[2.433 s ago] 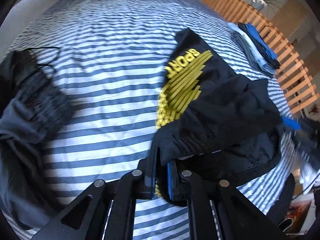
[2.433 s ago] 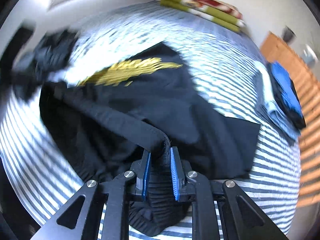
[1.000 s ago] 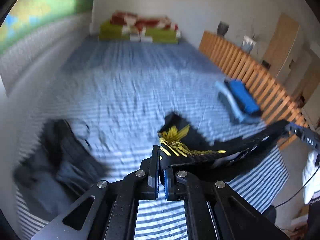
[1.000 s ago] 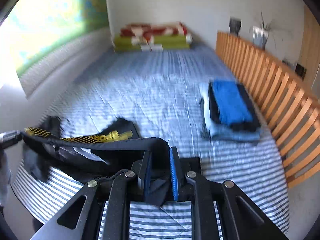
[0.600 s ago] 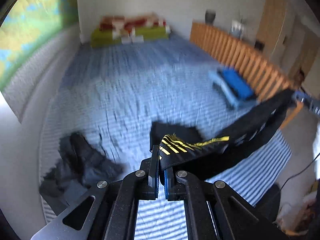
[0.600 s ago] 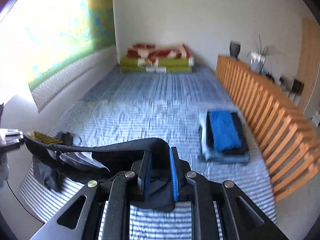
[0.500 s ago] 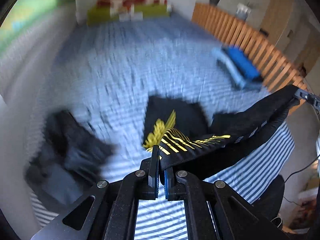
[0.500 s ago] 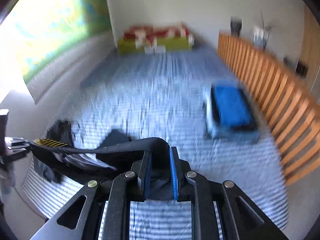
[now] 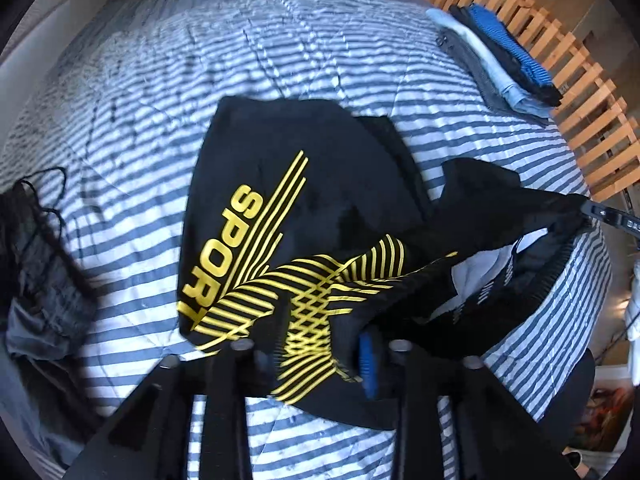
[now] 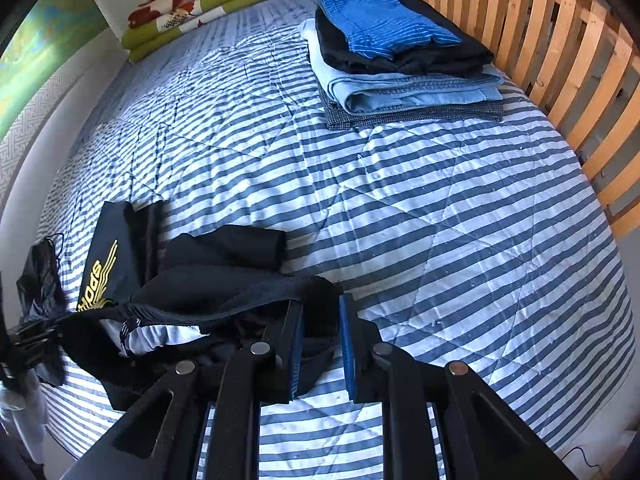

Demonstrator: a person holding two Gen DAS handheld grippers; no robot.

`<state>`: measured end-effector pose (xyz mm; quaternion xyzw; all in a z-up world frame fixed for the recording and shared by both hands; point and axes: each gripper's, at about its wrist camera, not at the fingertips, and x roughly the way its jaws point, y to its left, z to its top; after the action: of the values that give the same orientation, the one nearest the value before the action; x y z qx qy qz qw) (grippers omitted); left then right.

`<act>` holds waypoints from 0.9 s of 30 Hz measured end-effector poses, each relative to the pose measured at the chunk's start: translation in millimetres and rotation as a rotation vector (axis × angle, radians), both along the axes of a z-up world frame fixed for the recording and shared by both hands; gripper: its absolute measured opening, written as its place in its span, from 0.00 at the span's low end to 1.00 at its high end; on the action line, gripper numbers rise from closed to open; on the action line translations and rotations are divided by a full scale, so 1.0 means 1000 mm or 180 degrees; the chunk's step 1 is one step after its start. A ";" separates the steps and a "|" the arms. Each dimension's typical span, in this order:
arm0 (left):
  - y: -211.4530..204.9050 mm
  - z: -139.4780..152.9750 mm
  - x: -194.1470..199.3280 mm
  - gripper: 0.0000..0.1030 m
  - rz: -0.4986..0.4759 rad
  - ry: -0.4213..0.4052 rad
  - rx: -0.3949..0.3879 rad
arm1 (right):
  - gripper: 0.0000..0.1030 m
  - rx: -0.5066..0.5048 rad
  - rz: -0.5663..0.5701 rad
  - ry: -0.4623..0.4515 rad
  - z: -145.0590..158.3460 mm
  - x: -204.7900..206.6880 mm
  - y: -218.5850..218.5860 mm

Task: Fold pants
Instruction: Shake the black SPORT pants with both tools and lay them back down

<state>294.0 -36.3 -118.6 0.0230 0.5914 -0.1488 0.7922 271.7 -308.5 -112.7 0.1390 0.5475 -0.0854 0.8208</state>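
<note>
The left gripper (image 9: pixel 320 354) had just been opening, the black pants (image 9: pixel 304 200) between its jaws. The right gripper (image 10: pixel 320 344) gripped their waistband on the striped bed (image 10: pixel 440 220).

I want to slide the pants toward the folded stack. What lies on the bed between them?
Nothing: in the right wrist view only bare striped bedspread lies between the black pants and the folded stack.

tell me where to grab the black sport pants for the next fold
Probably the waistband of the black pants, from above at the near edge of the striped bed cover. It is the thick, bunched hem standing up off the cover, while the legs lie flat farther away with no raised edge for jaws to pinch.
</note>
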 end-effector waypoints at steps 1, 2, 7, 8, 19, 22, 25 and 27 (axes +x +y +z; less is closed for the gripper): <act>0.000 0.003 -0.002 0.45 -0.0013 -0.0007 -0.0013 | 0.15 -0.0001 0.0004 -0.0012 -0.001 0.000 -0.001; 0.001 0.008 -0.006 0.46 -0.0016 -0.0016 -0.0027 | 0.15 0.0012 0.0018 -0.0025 -0.001 0.000 0.000; 0.003 0.015 -0.031 0.47 0.0114 0.0067 -0.0116 | 0.15 -0.0005 0.0134 -0.0096 0.003 0.003 0.012; 0.003 0.013 -0.036 0.47 0.0163 0.0104 -0.0168 | 0.15 -0.0007 0.0156 -0.0107 0.004 0.002 0.014; 0.002 -0.005 0.003 0.46 0.0791 0.0389 -0.0243 | 0.15 -0.0027 0.0278 -0.0183 0.013 -0.005 0.018; -0.001 -0.015 0.007 0.35 0.0777 0.0435 -0.0143 | 0.15 -0.0047 0.0312 -0.0183 0.013 -0.006 0.019; -0.002 -0.024 0.006 0.03 0.0722 0.0446 -0.0117 | 0.15 -0.0102 0.0384 -0.0163 0.012 -0.006 0.021; -0.001 -0.025 0.003 0.03 0.0689 0.0325 -0.0031 | 0.15 -0.0127 0.0395 -0.0156 0.011 -0.006 0.022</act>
<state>297.4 -37.4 -143.2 -0.0524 0.6292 -0.0663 0.7726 265.6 -286.7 -101.9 0.0905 0.5330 -0.0417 0.8402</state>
